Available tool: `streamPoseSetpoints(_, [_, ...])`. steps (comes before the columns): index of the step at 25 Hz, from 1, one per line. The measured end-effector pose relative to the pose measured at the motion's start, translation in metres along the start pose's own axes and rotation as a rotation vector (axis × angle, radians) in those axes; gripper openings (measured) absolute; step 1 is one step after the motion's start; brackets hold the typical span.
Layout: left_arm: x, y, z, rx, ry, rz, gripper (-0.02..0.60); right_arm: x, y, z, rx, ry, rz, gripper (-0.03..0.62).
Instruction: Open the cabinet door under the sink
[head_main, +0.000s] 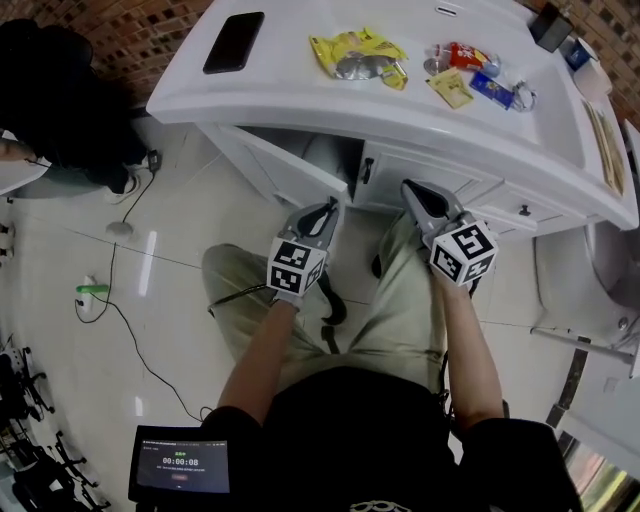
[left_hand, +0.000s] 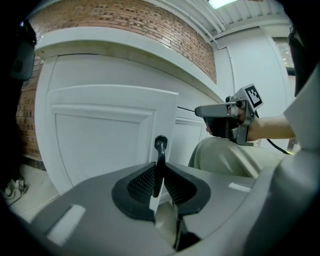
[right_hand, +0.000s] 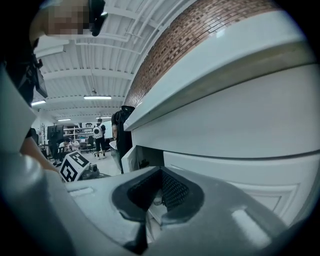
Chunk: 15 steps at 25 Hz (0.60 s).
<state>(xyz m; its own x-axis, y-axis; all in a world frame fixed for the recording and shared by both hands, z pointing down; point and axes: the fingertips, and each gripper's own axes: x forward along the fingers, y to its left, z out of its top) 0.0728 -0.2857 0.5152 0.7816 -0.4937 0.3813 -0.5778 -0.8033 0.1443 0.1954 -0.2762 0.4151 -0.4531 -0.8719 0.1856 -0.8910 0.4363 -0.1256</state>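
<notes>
A dark phone (head_main: 234, 42) is seen lying at the left end of the white counter (head_main: 290, 98). Below it, the cabinet door (head_main: 288, 168) under the sink is seen swung partway out from the cabinet, with its panelled face filling the left gripper view. The door's black handle (left_hand: 160, 146) is clamped firmly between the pads of the left gripper (head_main: 323, 210), at the door's free edge. Further right, a yellow packet (head_main: 355, 50) is seen on the counter. The right gripper (head_main: 413, 190) is held level near the closed cabinet front beside the opening. Its jaws appear to be drawn together with nothing between them, though only a narrow slit can be made out in the right gripper view.
</notes>
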Motion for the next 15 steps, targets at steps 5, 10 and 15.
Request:
streamPoseSetpoints(5, [-0.017, -0.001, -0.006, 0.003, -0.010, -0.011, 0.064, 0.017, 0.016, -0.002, -0.022, 0.023, 0.018, -0.009])
streamPoseSetpoints(10, [-0.034, 0.001, -0.012, -0.009, -0.016, -0.009, 0.065, 0.030, 0.027, -0.002, -0.032, 0.041, 0.029, -0.009])
streamPoseSetpoints(15, [-0.048, 0.003, -0.019, -0.015, -0.025, 0.006, 0.064, 0.037, 0.033, -0.006, -0.050, 0.061, 0.033, -0.009])
